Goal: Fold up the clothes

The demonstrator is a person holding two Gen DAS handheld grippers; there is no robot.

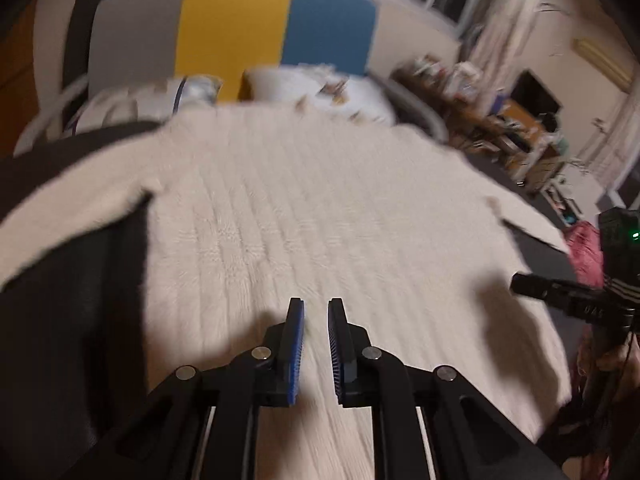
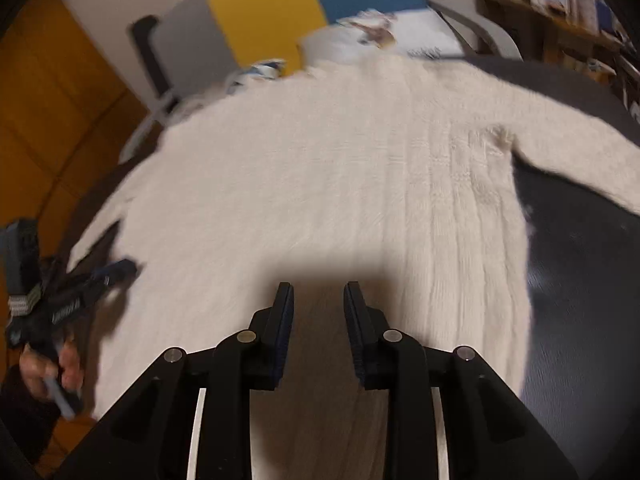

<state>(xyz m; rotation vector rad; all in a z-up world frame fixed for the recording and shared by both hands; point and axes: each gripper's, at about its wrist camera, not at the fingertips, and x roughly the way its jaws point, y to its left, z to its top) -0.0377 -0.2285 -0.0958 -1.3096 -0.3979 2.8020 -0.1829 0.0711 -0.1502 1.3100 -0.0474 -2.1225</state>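
Note:
A cream knitted sweater [image 1: 320, 208] lies spread flat on a dark bed cover [image 1: 72, 300], with one sleeve reaching out on each side. My left gripper [image 1: 316, 308] hovers over its lower part, jaws a narrow gap apart and nothing between them. In the right wrist view the same sweater [image 2: 320, 168] fills the middle. My right gripper [image 2: 319, 292] hangs above it, open and empty. Each gripper shows in the other's view: the right gripper [image 1: 520, 282] by the sweater's right edge, the left gripper [image 2: 120, 270] by the left edge, held by a hand [image 2: 44, 364].
White pillows [image 1: 320, 88] lie at the head of the bed in front of grey, yellow [image 1: 236, 28] and blue wall panels. A cluttered shelf [image 1: 480, 92] stands to the right, with a pink cloth [image 1: 586, 248] beside the bed. An orange door [image 2: 52, 120] is on the left.

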